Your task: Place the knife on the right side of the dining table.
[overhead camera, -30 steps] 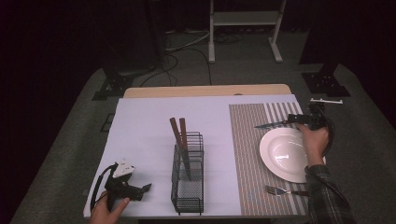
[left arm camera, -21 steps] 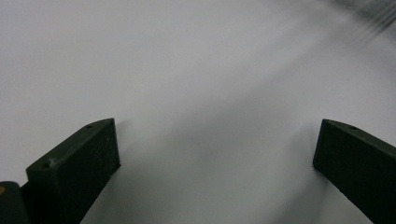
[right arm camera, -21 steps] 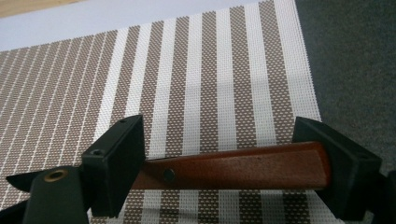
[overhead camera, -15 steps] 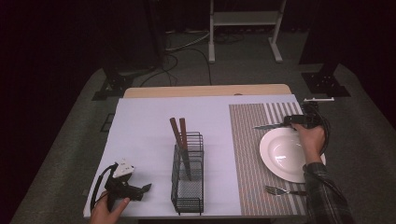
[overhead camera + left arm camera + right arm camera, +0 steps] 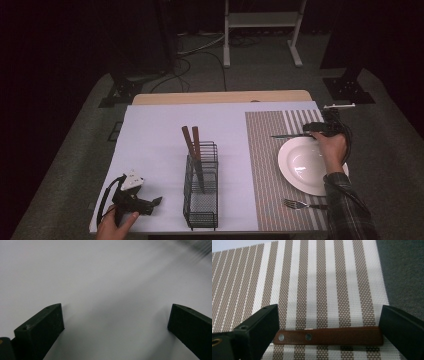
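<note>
Right gripper point(image 5: 329, 332) just opening wide, knife point(image 5: 329, 336) loose on placemat point(image 5: 312, 277).

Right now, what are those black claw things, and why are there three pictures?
A person sits at a table with a squeeze tool, called a gripper, in each hand. One picture looks down from above. The other two come from small cameras riding on the grippers, so you see their black jaws up close.

From above, the left gripper rests open on the white sheet. The right gripper is by the plate on the striped mat. Its jaws have just been opening, and a knife with a brown handle lies between them, let go. There is also a wire basket and a fork.
</note>
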The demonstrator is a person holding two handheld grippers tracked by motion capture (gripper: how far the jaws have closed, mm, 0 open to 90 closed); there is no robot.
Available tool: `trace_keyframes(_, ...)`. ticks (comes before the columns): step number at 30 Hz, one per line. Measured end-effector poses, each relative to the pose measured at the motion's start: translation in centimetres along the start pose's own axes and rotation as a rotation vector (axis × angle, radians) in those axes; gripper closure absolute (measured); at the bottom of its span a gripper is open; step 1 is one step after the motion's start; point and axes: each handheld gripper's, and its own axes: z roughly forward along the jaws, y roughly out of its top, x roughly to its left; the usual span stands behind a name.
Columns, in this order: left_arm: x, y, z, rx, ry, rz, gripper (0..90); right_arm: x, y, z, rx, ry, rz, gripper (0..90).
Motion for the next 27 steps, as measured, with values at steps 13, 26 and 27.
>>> trace_keyframes(13,0.0,0.0,0.0,0.000,-0.002,-0.002,0.0,1.7,-0.4,-1.8,-0.099,0.006,-0.097,2.0)
trace_keyframes(26,0.0,0.0,0.0,0.000,-0.001,-0.002,0.0,5.7,-2.2,-5.3,-0.183,0.076,-0.251,2.0)
trace_keyframes(27,0.0,0.0,0.0,0.000,-0.001,-0.002,0.0,6.0,-2.4,-5.5,-0.185,0.082,-0.264,2.0)
